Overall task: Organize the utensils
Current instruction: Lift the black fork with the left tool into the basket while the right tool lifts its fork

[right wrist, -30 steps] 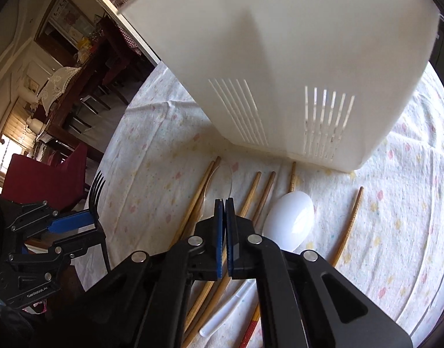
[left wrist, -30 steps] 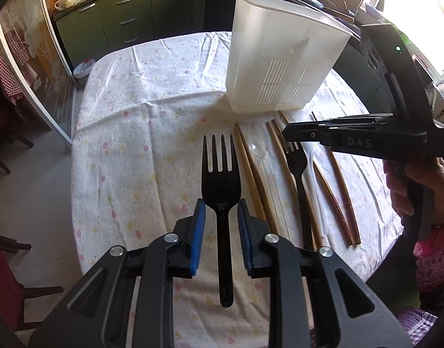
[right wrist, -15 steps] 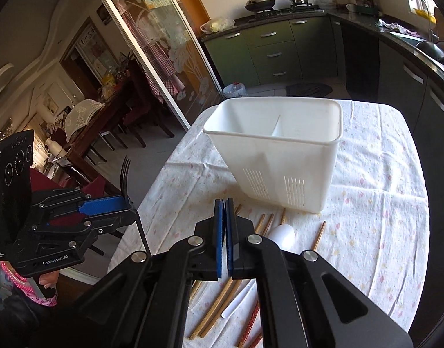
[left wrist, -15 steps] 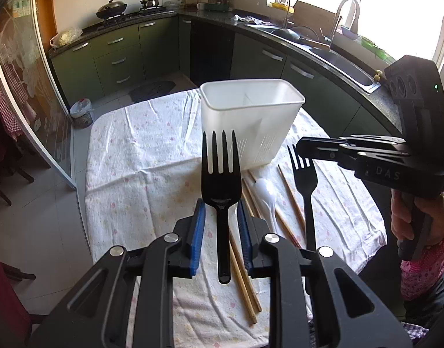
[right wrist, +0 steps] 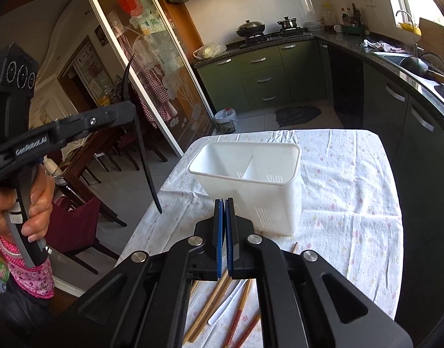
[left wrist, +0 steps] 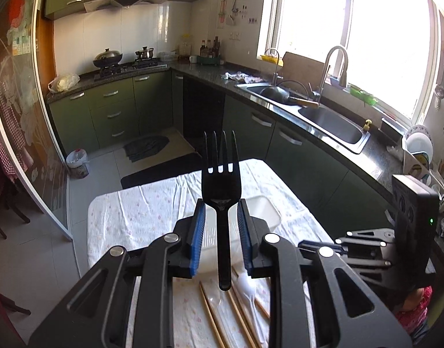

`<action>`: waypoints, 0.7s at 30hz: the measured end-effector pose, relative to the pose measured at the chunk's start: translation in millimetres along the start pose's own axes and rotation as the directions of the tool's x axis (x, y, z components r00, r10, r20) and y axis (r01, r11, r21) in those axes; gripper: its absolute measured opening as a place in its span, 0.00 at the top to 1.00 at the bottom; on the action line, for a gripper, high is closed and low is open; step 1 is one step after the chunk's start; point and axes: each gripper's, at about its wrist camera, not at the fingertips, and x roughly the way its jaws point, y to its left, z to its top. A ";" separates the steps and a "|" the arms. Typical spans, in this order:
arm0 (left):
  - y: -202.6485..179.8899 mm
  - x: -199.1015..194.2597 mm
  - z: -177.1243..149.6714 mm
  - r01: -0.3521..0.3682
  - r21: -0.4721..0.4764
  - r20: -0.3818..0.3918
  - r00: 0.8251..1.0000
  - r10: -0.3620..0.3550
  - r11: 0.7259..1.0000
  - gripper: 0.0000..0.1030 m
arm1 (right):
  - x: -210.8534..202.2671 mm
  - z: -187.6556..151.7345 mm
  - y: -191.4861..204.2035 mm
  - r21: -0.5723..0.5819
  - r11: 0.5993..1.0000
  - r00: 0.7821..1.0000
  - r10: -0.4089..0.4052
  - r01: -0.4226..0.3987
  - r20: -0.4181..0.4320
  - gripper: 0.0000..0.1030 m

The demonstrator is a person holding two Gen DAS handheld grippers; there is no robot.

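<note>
The white plastic holder [right wrist: 251,179], slotted and split by a divider into two compartments, stands empty at frame centre on the floral cloth [right wrist: 352,188]. The left gripper [left wrist: 220,226] pinches a black plastic fork [left wrist: 220,179], tines up, now raised above the holder. The right gripper [right wrist: 225,237] is pressed together, empty. Wooden chopsticks [right wrist: 210,310] lie at lower centre.

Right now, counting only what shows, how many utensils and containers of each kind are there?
Black plastic fork: 1
White plastic spoon: 1
Wooden chopsticks: 5 showing; more may be hidden
White two-compartment utensil holder: 1
Total: 8
</note>
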 end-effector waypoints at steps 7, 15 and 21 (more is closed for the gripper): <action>3.7 46.4 17.4 -0.029 -0.028 0.113 0.993 0.032 0.999 0.79 | -16.8 11.6 -13.7 0.006 1.000 0.998 -0.024 0.024 0.058 0.97; 9.5 92.1 -16.3 -0.028 -0.025 -0.013 1.000 0.027 0.999 0.77 | -29.4 37.2 -11.7 -0.001 0.998 0.987 -0.069 0.070 0.145 0.97; 22.8 76.6 -35.3 -0.007 -0.063 -0.036 0.999 0.005 0.998 0.68 | -44.6 80.8 1.5 0.001 0.978 0.921 -0.195 0.207 0.336 0.97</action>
